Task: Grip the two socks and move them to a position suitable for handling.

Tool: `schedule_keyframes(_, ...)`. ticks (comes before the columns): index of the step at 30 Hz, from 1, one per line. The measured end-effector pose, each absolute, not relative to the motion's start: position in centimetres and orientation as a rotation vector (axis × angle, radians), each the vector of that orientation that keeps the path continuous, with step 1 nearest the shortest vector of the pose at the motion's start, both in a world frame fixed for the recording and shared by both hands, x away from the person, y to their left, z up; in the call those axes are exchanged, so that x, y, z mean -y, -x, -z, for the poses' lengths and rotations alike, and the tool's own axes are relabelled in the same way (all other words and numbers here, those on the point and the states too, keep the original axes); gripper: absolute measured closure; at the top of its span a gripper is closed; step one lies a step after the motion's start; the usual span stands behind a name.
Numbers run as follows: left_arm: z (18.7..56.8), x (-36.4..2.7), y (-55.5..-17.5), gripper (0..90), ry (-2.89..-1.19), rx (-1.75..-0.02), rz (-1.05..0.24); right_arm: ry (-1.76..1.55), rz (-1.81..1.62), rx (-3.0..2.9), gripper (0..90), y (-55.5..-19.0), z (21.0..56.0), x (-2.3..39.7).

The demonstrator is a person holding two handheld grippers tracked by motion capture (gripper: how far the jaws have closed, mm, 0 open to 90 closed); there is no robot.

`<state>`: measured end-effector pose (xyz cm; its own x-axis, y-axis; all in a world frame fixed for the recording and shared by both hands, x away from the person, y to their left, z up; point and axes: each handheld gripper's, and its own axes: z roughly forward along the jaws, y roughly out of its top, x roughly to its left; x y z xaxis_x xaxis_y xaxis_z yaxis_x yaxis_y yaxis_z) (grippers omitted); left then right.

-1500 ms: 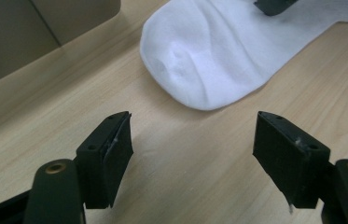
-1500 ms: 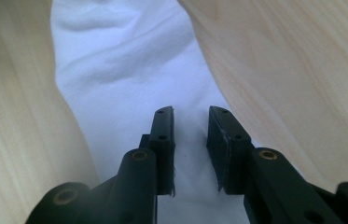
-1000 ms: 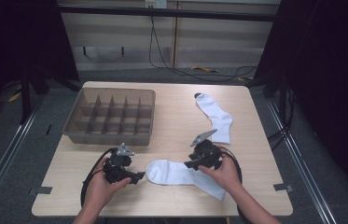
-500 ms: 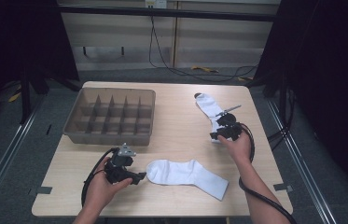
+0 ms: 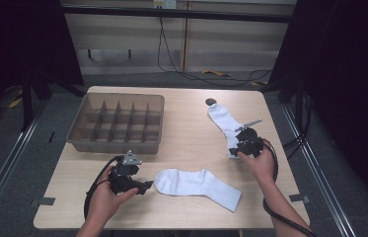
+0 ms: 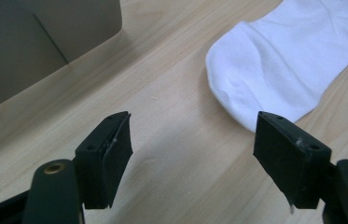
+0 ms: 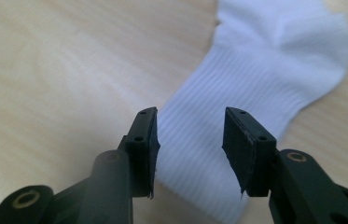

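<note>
Left gripper: the black two-jaw left gripper sits low at the near edge of the pale wooden table; its jaws stand wide apart over bare wood, grasping nothing.
Near sock: the flat white cotton sock lies just beside the left gripper's tips, its rounded toe end ahead of the right-hand jaw and apart from it.
Right gripper: the black two-jaw right gripper is over the cuff end of the far sock; its jaws have just been opening and stand released, ribbed cloth showing between them, pads off it.
Far sock: the second white ribbed sock lies flat farther back on the right.
Tray: the grey-brown plastic divided tray rests at far left.
</note>
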<state>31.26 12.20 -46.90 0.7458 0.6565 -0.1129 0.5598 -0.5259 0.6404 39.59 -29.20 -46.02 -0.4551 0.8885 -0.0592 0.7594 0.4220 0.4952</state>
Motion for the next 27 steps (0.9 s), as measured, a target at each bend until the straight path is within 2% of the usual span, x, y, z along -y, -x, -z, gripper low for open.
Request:
schedule_keyframes(8, 47.1, -11.8, -31.2, 27.6, -2.281, -0.888, -0.172, -1.553, -0.627, -2.254, 45.3, -44.2, 46.2, 30.0)
schedule_keyframes(12, 46.9, -11.5, -30.8, 27.6, -2.279, -0.872, -0.169, -1.567, -0.568, -2.278, 45.8, -46.1, 47.4, 29.6)
schedule_keyframes(14, 46.6, -11.4, -30.5, 27.6, -2.283, -0.852, -0.174, -1.623, -0.627, -2.240, 57.1, -46.5, 48.0, 30.0)
schedule_keyframes(15, 46.6, -11.3, -30.5, 27.6, -2.279, -0.851, -0.179, -1.618, -0.627, -2.245, 73.0, -46.4, 47.9, 30.1)
schedule_keyframes(16, 46.5, -11.3, -30.4, 27.6, -2.280, -0.849, -0.174, -1.622, -0.649, -2.264, 83.7, -46.3, 47.9, 30.1)
schedule_keyframes(22, 46.5, -11.1, -30.4, 27.6, -2.283, -0.846, -0.182, -1.523, -0.643, -2.315, 85.6, -45.3, 46.7, 29.6)
schedule_keyframes(25, 46.5, -11.0, -30.3, 27.6, -2.282, -0.850, -0.181, -1.442, -0.703, -2.326, 85.5, -44.2, 44.6, 29.0)
schedule_keyframes(26, 46.4, -11.0, -30.3, 27.5, -2.286, -0.848, -0.186, -1.363, -0.745, -2.346, 85.5, -43.5, 42.6, 28.2)
schedule_keyframes(27, 46.4, -11.0, -30.3, 27.5, -2.286, -0.848, -0.186, -1.363, -0.745, -2.346, 85.5, -43.5, 42.6, 28.2)
